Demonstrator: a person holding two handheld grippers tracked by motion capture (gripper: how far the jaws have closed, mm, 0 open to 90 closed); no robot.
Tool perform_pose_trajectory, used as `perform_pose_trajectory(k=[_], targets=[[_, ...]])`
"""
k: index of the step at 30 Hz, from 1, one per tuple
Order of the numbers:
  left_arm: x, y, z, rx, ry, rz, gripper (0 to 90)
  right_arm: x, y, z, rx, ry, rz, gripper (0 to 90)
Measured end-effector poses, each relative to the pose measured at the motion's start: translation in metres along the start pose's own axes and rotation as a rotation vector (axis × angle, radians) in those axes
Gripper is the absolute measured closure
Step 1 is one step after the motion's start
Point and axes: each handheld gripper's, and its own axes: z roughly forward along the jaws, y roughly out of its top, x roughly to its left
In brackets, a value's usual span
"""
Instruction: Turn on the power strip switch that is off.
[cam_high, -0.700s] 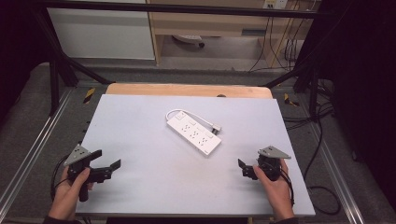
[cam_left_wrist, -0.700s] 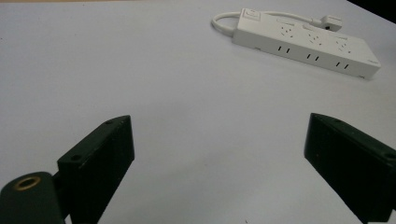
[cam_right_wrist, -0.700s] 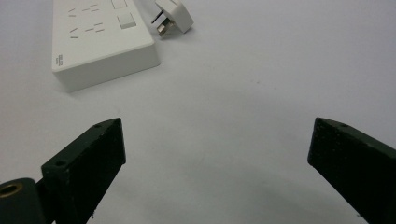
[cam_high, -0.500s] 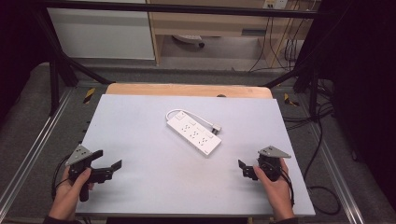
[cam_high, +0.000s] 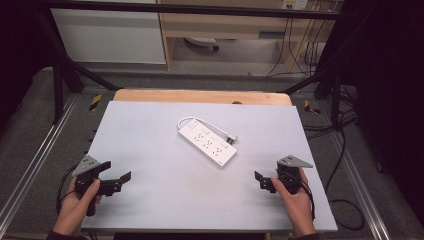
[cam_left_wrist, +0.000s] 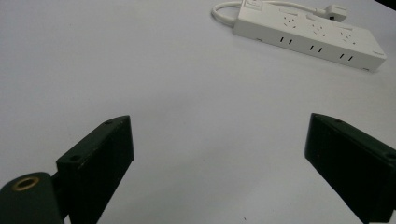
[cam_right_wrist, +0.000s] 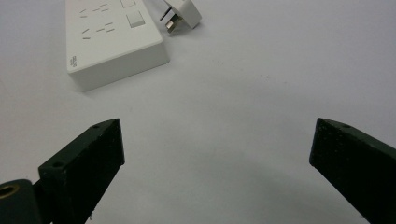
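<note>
A white power strip (cam_high: 207, 144) lies diagonally at the middle of the pale table (cam_high: 165, 210); its short cord loops round the far end to a white plug (cam_high: 230, 138) lying beside it. My left gripper (cam_high: 116, 171) is held low near the front left edge, open and empty, facing the power strip (cam_left_wrist: 308, 35) and its plug (cam_left_wrist: 334, 10) well ahead. My right gripper (cam_high: 264, 181) is held near the front right, also open and empty. In the right gripper view, the strip's near end (cam_right_wrist: 112, 39) and the plug (cam_right_wrist: 184, 11) lie ahead of the jaws.
A wooden board edge (cam_high: 200, 96) runs along the table's back. Metal rails (cam_high: 35, 165) flank both sides. Cables (cam_high: 345, 145) trail on the floor at the right. A cabinet (cam_high: 110, 35) and shelf stand beyond the table.
</note>
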Motion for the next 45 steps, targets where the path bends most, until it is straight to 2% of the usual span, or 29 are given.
perform_pose_trajectory(k=[13,14,15,17,20,25,29,32,40,42,45], targets=[[-0.001,0.000,0.001,0.006,-0.001,0.000,8.2,0.003,0.005,-0.003,-0.043,0.024,-0.001,3.7],[-0.001,0.000,0.001,0.008,0.000,-0.001,8.1,0.004,0.006,-0.003,-0.046,0.024,0.003,4.1],[-0.001,0.000,0.001,0.010,0.001,-0.001,8.1,0.006,0.007,-0.002,-0.056,0.035,0.039,5.6],[-0.001,0.000,0.001,0.012,0.004,0.004,8.0,0.007,0.009,0.000,-0.057,0.044,0.047,5.8],[-0.001,-0.001,0.001,0.015,0.006,0.006,7.6,0.012,0.015,0.001,-0.053,0.048,0.040,6.1],[-0.001,-0.001,0.002,0.022,0.009,0.003,7.6,0.019,0.031,0.004,-0.047,0.048,0.000,6.7],[0.000,-0.002,0.002,0.026,0.010,-0.003,7.6,0.020,0.039,0.008,-0.045,0.060,0.010,8.0],[-0.001,-0.002,0.002,0.025,0.011,-0.002,7.6,0.020,0.046,0.013,-0.044,0.025,-0.018,8.5],[0.000,-0.002,0.002,0.030,0.010,-0.006,7.6,0.022,0.069,0.024,-0.032,0.045,-0.035,6.7],[0.000,-0.002,0.002,0.031,0.009,-0.007,7.6,0.024,0.075,0.027,-0.023,0.031,-0.045,6.4],[0.000,-0.002,0.003,0.032,0.010,-0.005,7.6,0.023,0.078,0.029,-0.024,0.035,-0.042,5.4]])
